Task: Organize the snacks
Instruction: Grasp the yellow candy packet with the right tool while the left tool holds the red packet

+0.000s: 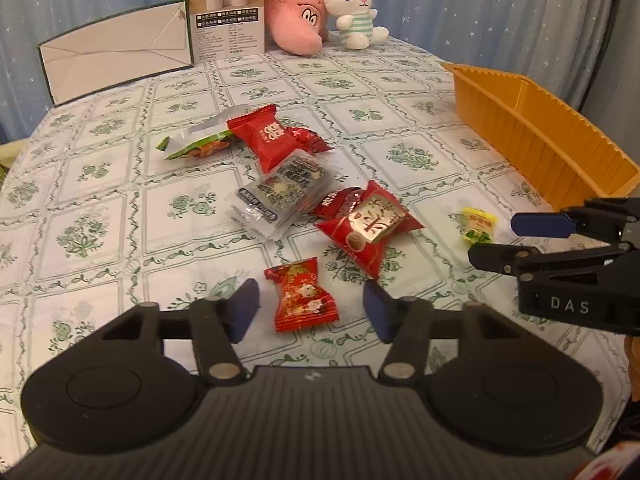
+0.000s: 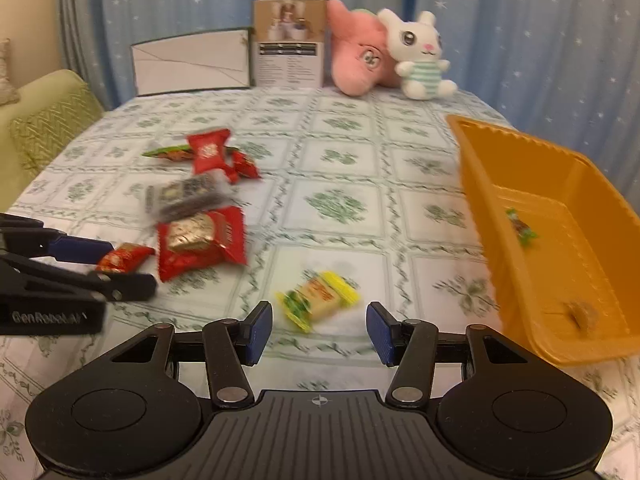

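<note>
Snacks lay scattered on the counter; left gripper jaws stood apart around a red candy, right gripper jaws apart near a yellow candy.

Floral-clothed table, scattered snacks, orange tray, plush toys

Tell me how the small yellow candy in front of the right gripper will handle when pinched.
The yellow candy looks small and probably light. Its crinkly wrapper with frilled ends may slip or crumple. It lies flat on the tablecloth, so it seems unlikely to roll, though a nudge from the right hand-held gripper might slide it.
</note>
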